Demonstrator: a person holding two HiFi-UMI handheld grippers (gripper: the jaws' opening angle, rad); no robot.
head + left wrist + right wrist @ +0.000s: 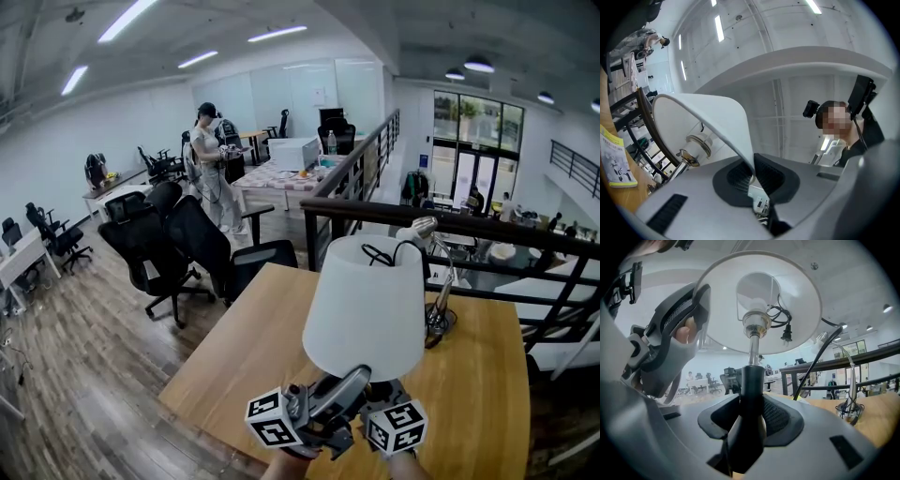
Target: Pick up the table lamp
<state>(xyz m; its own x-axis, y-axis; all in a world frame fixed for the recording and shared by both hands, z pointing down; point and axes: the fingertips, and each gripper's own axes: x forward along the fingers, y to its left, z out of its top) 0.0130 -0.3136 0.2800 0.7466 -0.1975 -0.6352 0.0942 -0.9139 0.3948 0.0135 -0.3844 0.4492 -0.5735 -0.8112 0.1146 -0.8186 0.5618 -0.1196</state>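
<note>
From our head we look forward and down across the surface [234,361]. Our left gripper view tilts upward, close under the lamp shade [708,117]; our right looks level along its stem [752,378]. All share that shade.

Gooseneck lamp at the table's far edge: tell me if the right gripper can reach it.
Probably not: the right gripper is shut on the table lamp's stem and must release it before going for the gooseneck lamp.

Left tongs [753,177] pinching white lampshade [719,115] rim, socket [697,144] inside; person [843,138] beyond
</note>
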